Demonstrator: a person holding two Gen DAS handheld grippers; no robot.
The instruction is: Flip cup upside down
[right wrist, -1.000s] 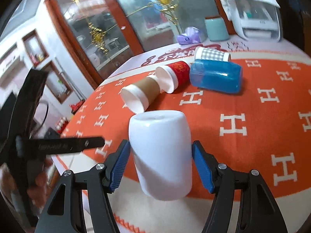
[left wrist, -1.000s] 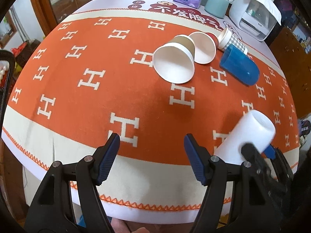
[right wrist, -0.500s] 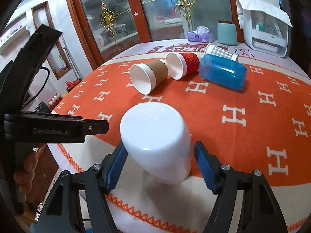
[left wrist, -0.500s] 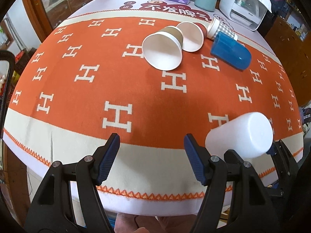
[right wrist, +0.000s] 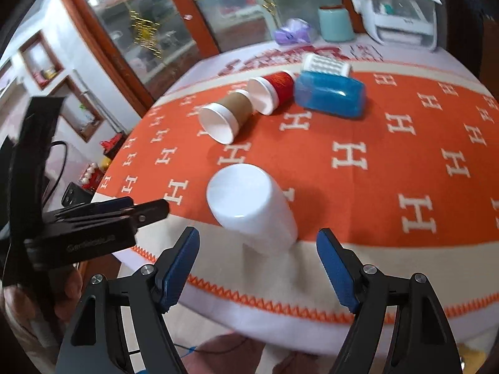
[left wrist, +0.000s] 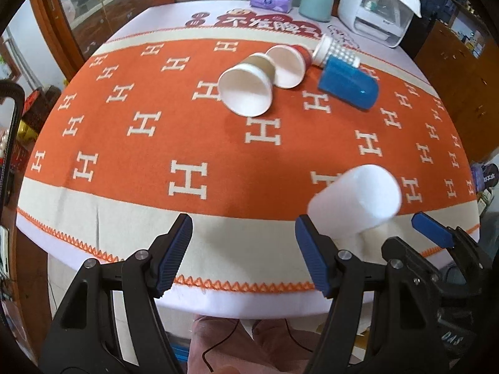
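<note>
Both jaws of the right gripper (right wrist: 258, 260) stand wide apart, gripping nothing. Just ahead, the white cup (right wrist: 251, 207) sits upside down near the table's (right wrist: 389, 283) front edge. Release looks done; next comes backing away. Left gripper (left wrist: 243, 251) hangs open, idle.

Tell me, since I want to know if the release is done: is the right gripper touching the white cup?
Apart. The right wrist view shows the right gripper with jaws spread wide and cloth visible on both sides of the white cup, which stands base-up on the table.
</note>
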